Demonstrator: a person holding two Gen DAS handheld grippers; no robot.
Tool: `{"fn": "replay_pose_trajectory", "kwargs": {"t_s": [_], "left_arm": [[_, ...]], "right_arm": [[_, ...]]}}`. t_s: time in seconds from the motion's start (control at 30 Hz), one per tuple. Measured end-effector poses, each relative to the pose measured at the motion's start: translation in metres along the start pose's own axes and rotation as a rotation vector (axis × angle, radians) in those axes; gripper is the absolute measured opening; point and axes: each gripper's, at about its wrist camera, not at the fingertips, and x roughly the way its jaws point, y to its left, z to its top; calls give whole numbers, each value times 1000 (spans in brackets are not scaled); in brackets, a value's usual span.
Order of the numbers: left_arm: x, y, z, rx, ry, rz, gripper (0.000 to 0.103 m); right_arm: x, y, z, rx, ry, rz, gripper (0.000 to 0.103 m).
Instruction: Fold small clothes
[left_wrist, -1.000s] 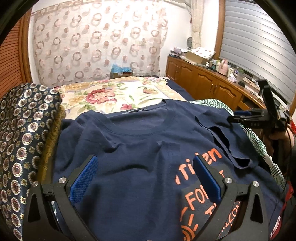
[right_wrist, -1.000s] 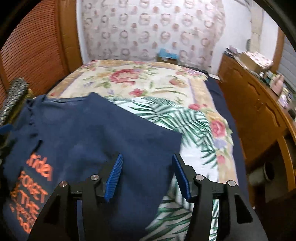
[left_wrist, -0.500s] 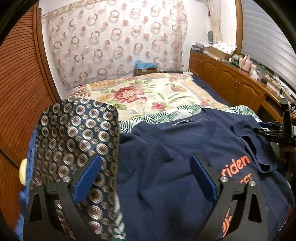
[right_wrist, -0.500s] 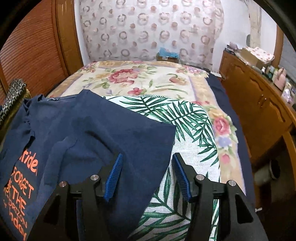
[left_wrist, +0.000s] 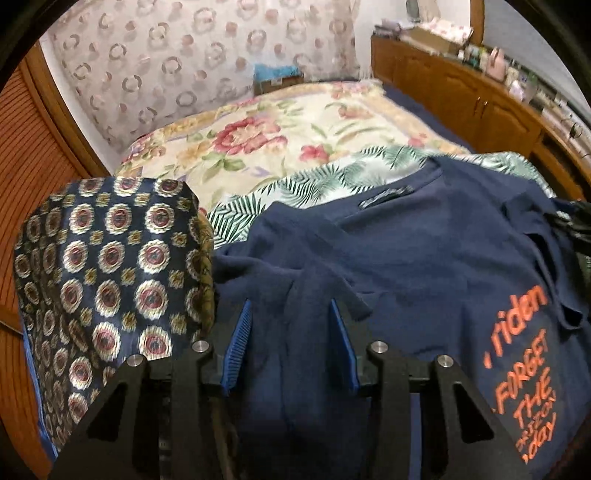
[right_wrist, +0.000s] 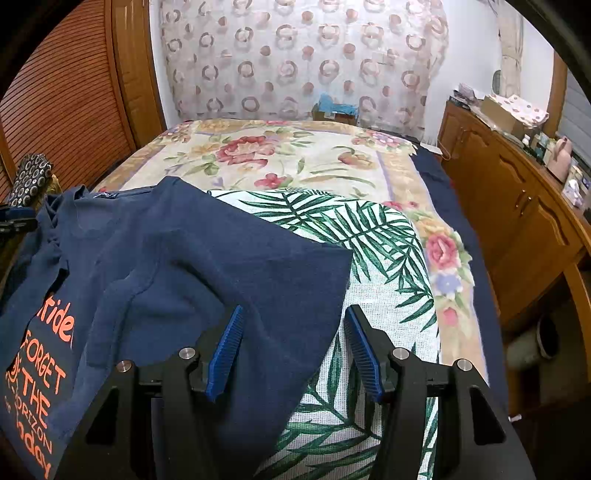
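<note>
The left gripper (left_wrist: 291, 332) has its jaws at a narrow gap, and a raised ridge of the shirt (left_wrist: 424, 258) runs up between the two blue pads (left_wrist: 238, 343); whether they truly pinch the cloth cannot be told. The right gripper (right_wrist: 293, 350) sits with its jaws partly apart, one pad over the shirt's (right_wrist: 184, 266) edge, the other over the palm-leaf cloth (right_wrist: 369, 251), and nothing is clamped.

One shirt to count: navy, with orange lettering (left_wrist: 524, 373), lying on the bed with its collar toward the far end. From the right wrist view, one side is spread fairly flat over the palm-leaf cloth and ends in a straight edge. From the left wrist view, the cloth by the jaws is bunched into folds, and a sleeve lies turned in near the print.

Two covers lie beneath: the palm-leaf cloth right under the shirt, and a flowered bedspread (right_wrist: 295, 155) past it. One patterned bundle (left_wrist: 107, 273), dark with round medallions, touches the shirt's left side.

Farther out, one box (right_wrist: 334, 110) stands at the bed's far end, with something blue in it. A ring-patterned curtain (right_wrist: 295, 59) hangs behind. One long wooden cabinet (right_wrist: 517, 206) runs along the right, its top crowded with small items too blurred to count.
</note>
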Motion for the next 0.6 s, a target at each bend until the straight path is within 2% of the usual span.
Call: {"fn": "replay_pose_trajectory", "kwargs": {"t_s": [0.07,0.23,0.3,0.33,0.5,0.6], "left_arm": [[6,-2,3,13,16,8,44],[8,-6,3,50,21,20,26],[6,-6,1,59,1,21,10],[2,-6,1,58,-15,25,7],[-36,15,0,-9,-115,36,6],[-55,32,0,-27,-158,75,6]], "right_arm": [[0,-1,0,0,0,1,59],[0,-1,0,1,0,1,59],[0,0,0,0,0,1,59],[0,0,0,0,0,1,59],[0,-1,-1,0,0,2,59],[0,-1,-1,-1,0,2,59]]}}
